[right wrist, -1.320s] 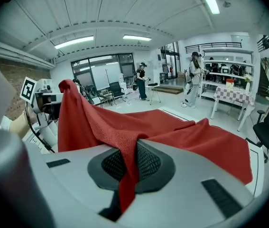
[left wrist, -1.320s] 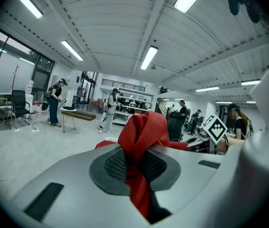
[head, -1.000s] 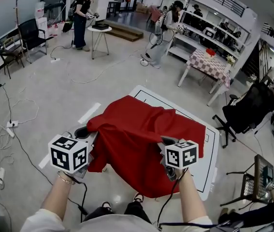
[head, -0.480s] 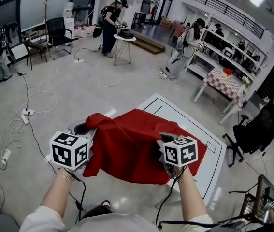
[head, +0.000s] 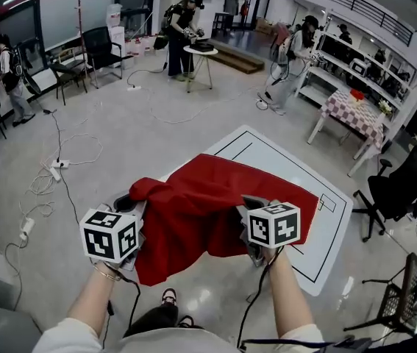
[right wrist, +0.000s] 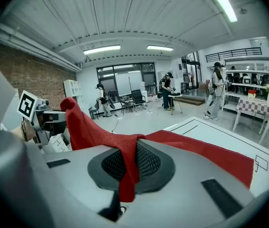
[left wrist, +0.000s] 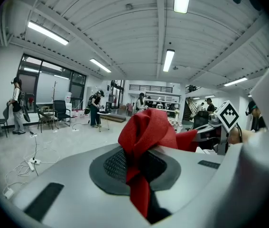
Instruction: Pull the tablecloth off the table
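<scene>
A red tablecloth (head: 215, 204) lies bunched over the near part of a white table (head: 282, 160) with black lines. My left gripper (head: 131, 204) is shut on the cloth's near left corner, and a red fold (left wrist: 141, 141) sticks up between its jaws. At the near right edge of the cloth my right gripper (head: 248, 215) is shut too, with a red strip (right wrist: 125, 170) pinched between its pads. The far half of the table is bare. Both grippers are held above the floor at the table's near end, and the cloth hangs down between them.
Several people with grippers stand at the back near a small round table (head: 197, 50) and shelves (head: 340, 65). A checkered table (head: 359, 109) and a black office chair (head: 403, 190) are on the right. Cables (head: 54, 168) lie on the floor at the left.
The cloth has slid toward me and now covers less of the table, with more white top bare at the far end. Both grippers stayed shut on it.
</scene>
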